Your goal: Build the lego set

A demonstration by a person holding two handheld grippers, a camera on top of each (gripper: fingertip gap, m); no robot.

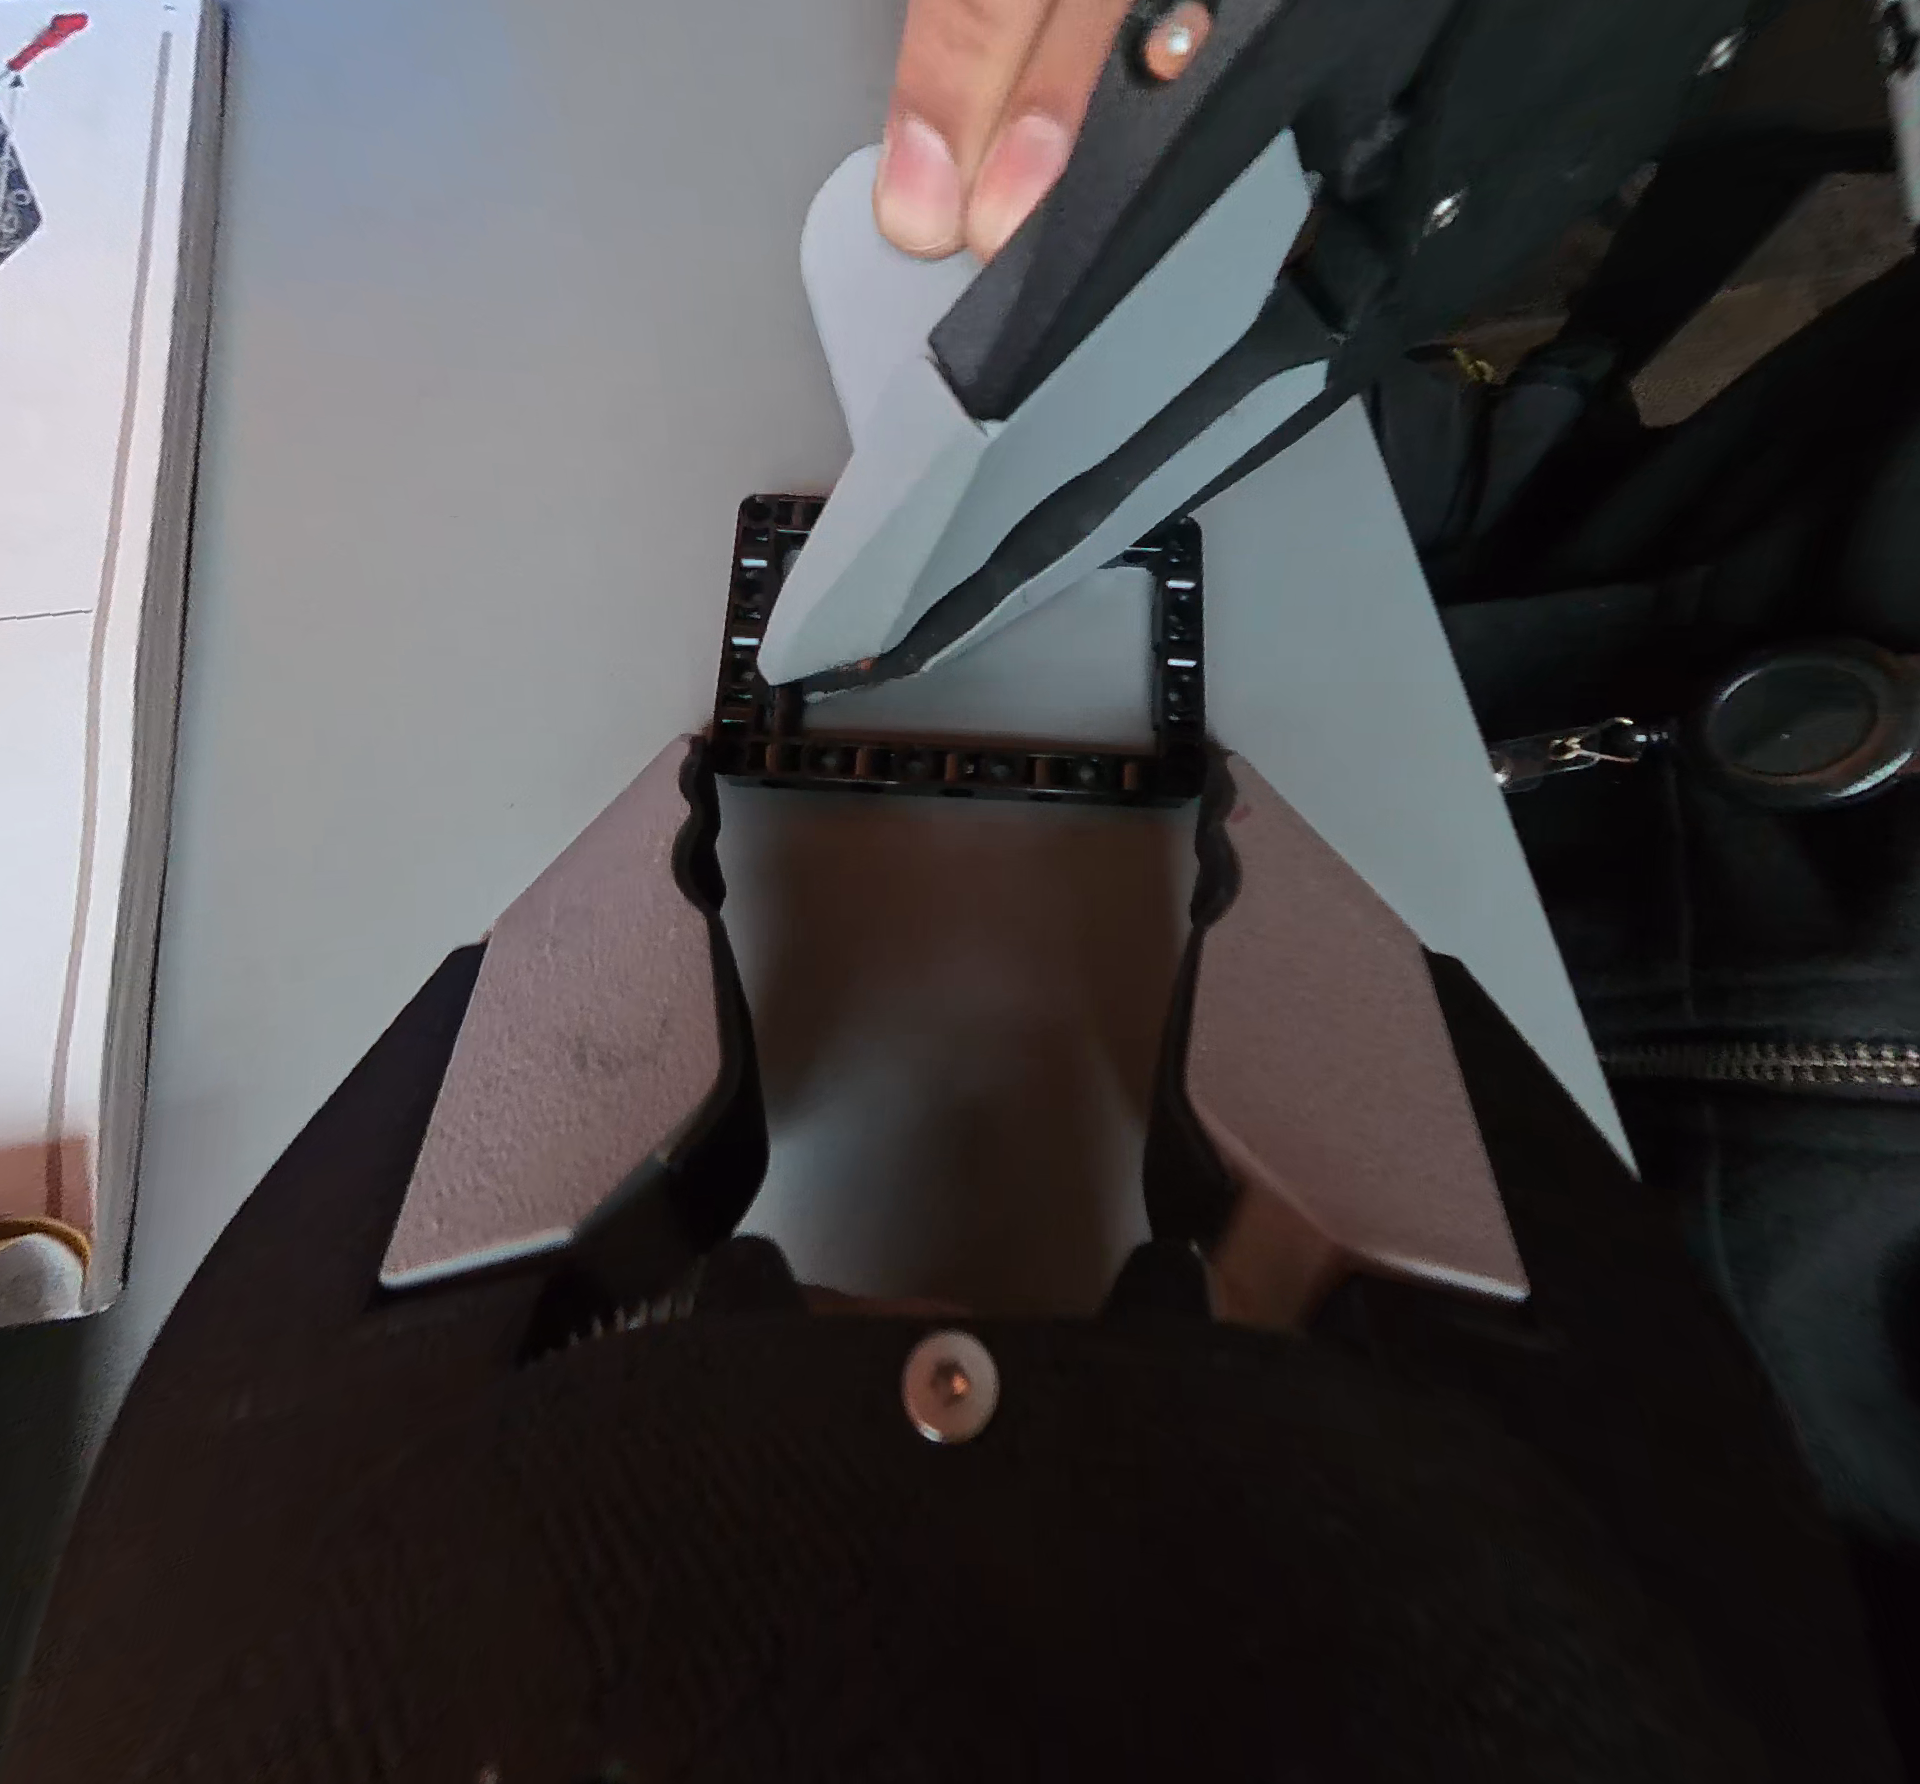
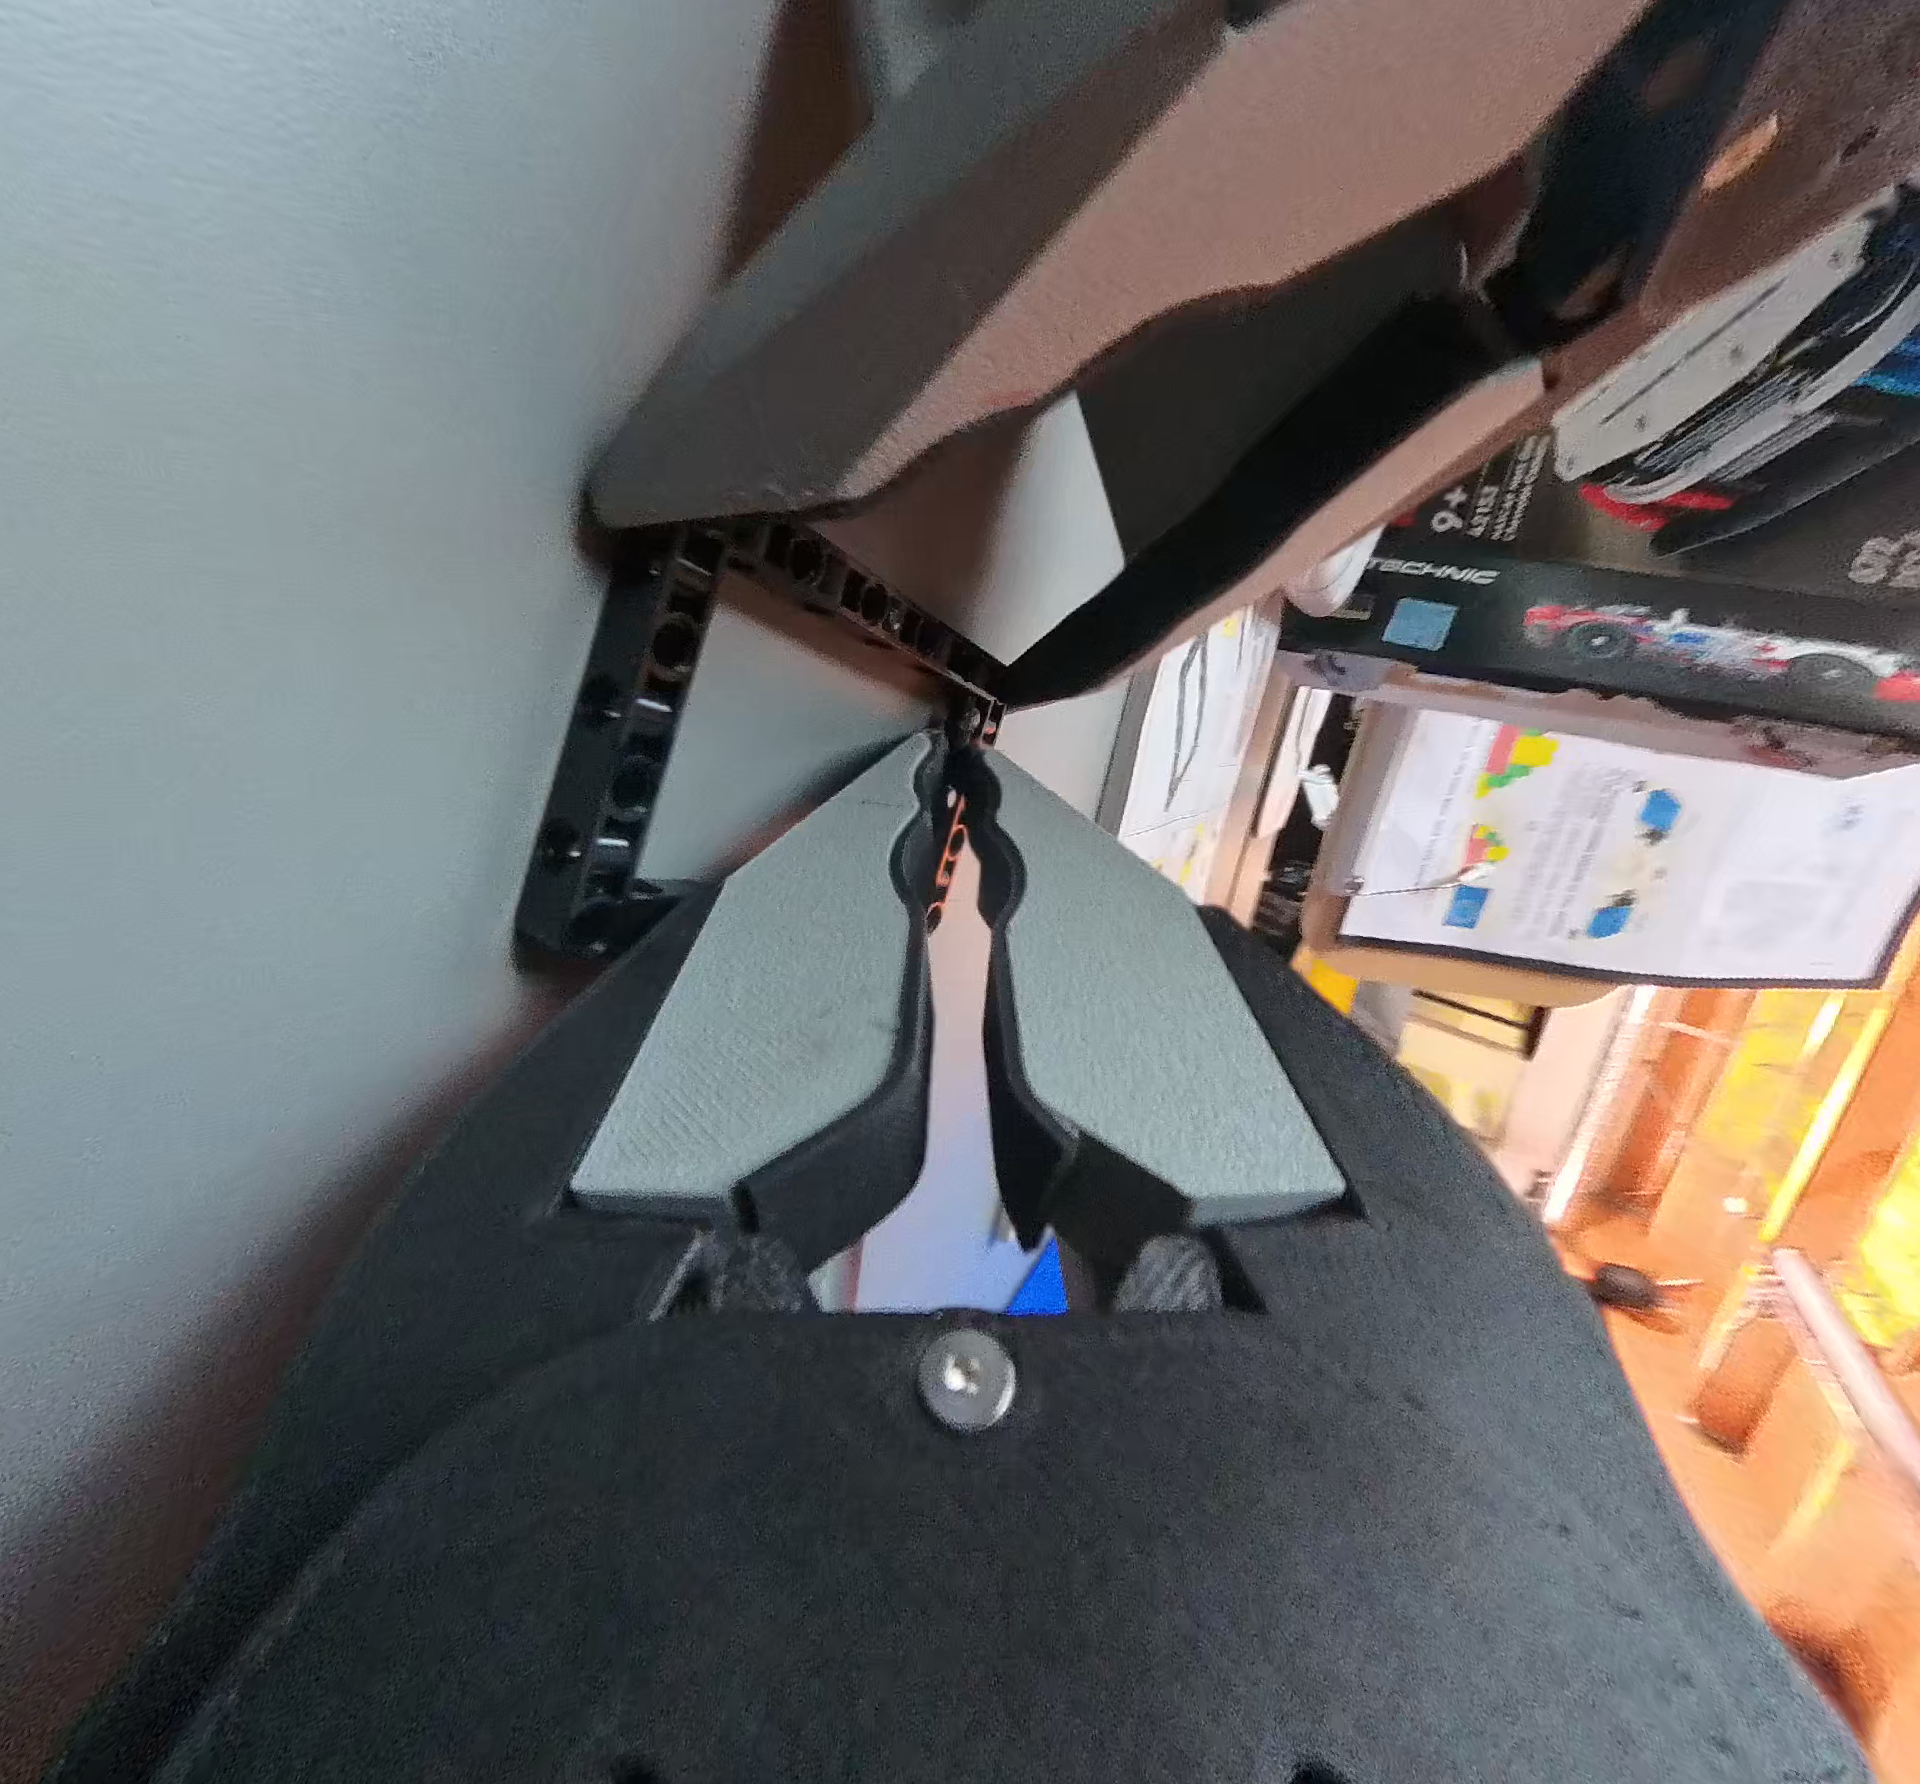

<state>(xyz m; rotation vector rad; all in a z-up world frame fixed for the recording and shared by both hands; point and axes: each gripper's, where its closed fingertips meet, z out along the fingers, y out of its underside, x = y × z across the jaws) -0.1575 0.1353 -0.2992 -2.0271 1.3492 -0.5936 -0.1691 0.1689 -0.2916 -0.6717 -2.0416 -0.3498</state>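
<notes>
A black rectangular frame with pin holes [image 1: 1179, 622] lies flat on the grey table. My left gripper [image 1: 961, 770] is shut on the frame's near beam, one finger at each end. My right gripper [image 1: 836, 680] comes in from the upper right. It is shut on a small black and orange piece, and its tips are at the frame's inner left corner. In the right wrist view the piece [image 2: 948, 846] sits between my right gripper's [image 2: 961, 747] nearly closed fingers, touching a corner of the frame [image 2: 623, 747]. My left gripper [image 2: 821, 591] holds the frame from above there.
A white instruction booklet [image 1: 83, 591] lies at the table's left. A person's fingers [image 1: 966, 93] rest on the right gripper. The table edge runs down the right, with dark clothing [image 1: 1714, 903] beyond. A set box [image 2: 1662, 612] and printed sheets [image 2: 1610, 851] show off to the right.
</notes>
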